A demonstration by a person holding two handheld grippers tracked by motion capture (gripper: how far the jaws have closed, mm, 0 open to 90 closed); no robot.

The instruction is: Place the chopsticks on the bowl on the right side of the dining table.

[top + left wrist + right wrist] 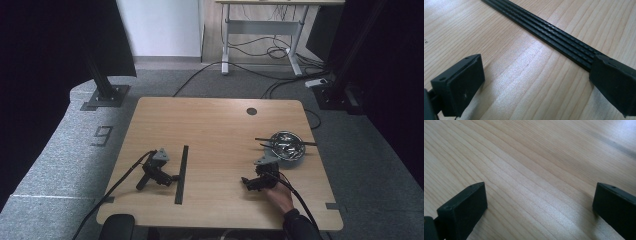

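The left claw (176, 177) lies on the tabletop (215, 130), jaws spread wide, one jaw touching the black ribbed strip (181, 172) just to its right. The right claw (244, 181), held in a hand (281, 196), also gapes over bare wood; a metal bowl (287, 145) sits just beyond it.

The ribbed strip (554, 35) lies on the surface (506, 75) just ahead of the left jaws, running past the right-hand one. Bowl (287, 145) sits behind the right jaws.
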